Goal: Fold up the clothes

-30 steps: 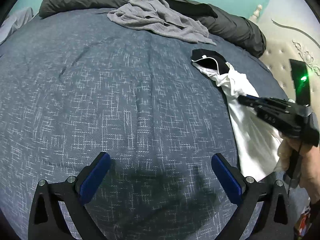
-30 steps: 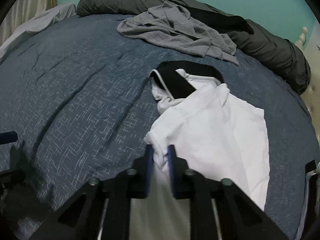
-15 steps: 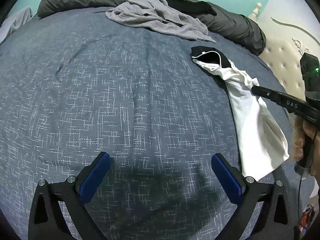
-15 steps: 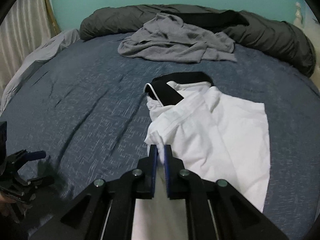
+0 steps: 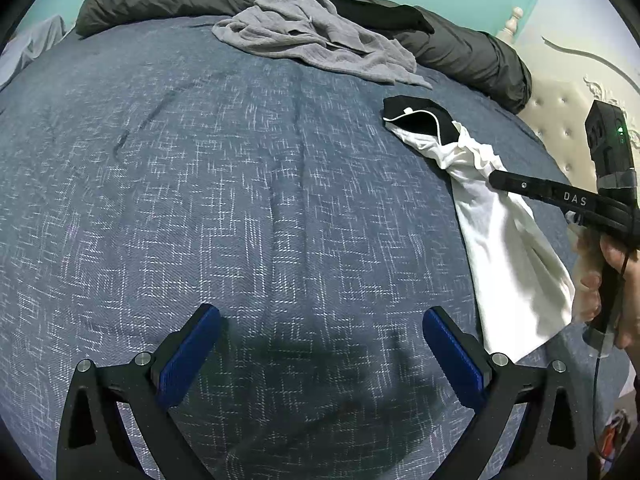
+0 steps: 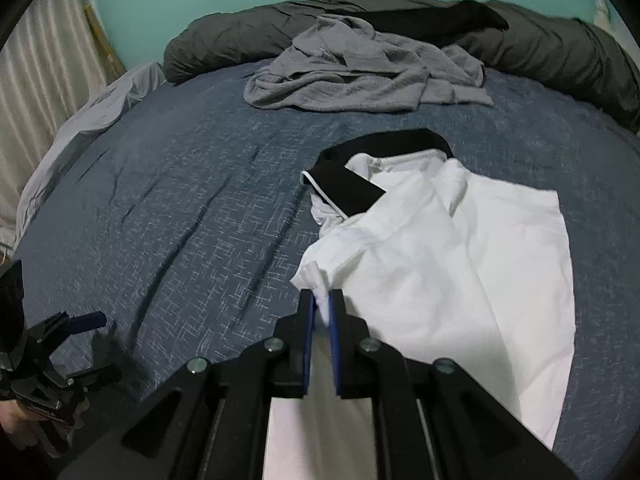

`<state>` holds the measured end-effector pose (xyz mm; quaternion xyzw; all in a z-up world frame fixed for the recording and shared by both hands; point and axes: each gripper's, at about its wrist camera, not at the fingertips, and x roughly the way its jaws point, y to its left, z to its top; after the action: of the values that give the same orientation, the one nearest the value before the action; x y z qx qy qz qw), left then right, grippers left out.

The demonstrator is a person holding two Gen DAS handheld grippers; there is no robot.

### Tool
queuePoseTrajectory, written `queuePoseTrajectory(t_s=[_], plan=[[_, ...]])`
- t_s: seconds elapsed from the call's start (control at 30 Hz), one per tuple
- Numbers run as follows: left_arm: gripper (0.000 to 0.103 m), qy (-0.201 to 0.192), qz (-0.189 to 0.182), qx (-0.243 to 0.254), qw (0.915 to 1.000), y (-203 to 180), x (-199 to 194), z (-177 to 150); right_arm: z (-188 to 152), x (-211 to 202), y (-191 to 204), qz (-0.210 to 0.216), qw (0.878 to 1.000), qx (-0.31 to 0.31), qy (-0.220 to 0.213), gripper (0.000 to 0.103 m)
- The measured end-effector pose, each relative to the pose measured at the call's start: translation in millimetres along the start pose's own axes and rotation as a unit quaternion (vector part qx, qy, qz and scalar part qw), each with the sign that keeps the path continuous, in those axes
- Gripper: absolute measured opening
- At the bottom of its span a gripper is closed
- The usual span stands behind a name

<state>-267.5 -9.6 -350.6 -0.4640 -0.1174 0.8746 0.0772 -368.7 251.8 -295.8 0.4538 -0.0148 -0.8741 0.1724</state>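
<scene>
My right gripper (image 6: 322, 300): clamped on white black-collared polo shirt (image 6: 460, 280) edge. My left gripper (image 5: 320, 344): jaws wide, empty. Ahead: crumpled grey knit garment (image 6: 360, 80), dark grey rolled duvet (image 6: 560, 52), on blue patterned bedcover (image 5: 240, 200).

On the bed (image 6: 180, 208) lies a shirt (image 6: 460, 272), its collar (image 6: 352, 184) toward the far side. Behind it lies a crumpled garment (image 6: 360, 80), and behind that a rolled blanket (image 6: 560, 56) along the far edge. The left tool (image 6: 52, 356) stands left of the shirt.
</scene>
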Motion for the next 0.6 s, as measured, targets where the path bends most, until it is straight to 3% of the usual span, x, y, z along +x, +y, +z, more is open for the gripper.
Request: queuePoseTrajectory(t_s=[0.4, 0.6], plan=[[0.103, 0.0, 0.001, 0.004, 1.0, -1, 1, 1, 0, -5, -8, 0.032, 0.999, 0.023, -0.008, 0.008], [0.103, 0.0, 0.0, 0.002, 1.0, 1, 0, 2, 4, -16, -11, 0.014, 0.999, 0.016, -0.035, 0.006]])
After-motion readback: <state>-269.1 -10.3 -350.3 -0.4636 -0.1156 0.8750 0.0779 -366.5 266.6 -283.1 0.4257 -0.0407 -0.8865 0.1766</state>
